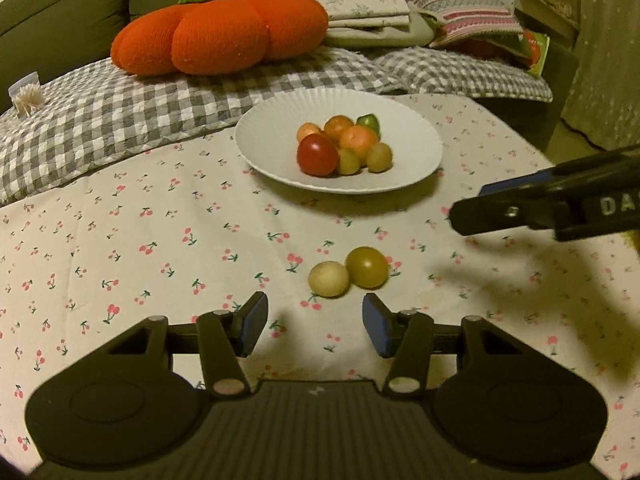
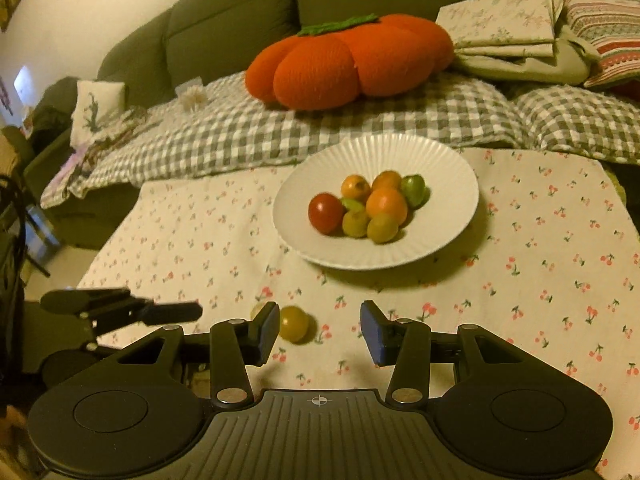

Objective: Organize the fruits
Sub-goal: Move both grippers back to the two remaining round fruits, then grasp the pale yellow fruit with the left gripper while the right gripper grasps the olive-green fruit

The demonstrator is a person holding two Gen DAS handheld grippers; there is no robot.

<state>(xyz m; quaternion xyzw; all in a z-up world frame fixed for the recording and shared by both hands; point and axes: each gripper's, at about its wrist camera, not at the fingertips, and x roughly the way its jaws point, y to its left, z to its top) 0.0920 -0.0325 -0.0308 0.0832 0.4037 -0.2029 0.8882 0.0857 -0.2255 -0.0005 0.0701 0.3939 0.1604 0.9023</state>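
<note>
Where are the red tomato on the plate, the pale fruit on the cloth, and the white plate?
red tomato (image 1: pixel 317 155): left wrist view, middle of its skin.
pale fruit (image 1: pixel 328 279): left wrist view, centre of its top.
white plate (image 1: pixel 416 152): left wrist view, bare right side of the dish.

Ahead of my tool the table (image 2: pixel 168 216) wears a cherry-print cloth, and beyond it stands an olive-green sofa (image 2: pixel 224 20) under dim yellowish light. On its grey checked cover (image 1: pixel 120 108) lies an orange pumpkin-shaped cushion (image 1: pixel 220 32), with folded linens (image 1: pixel 368 4) to the right.
</note>
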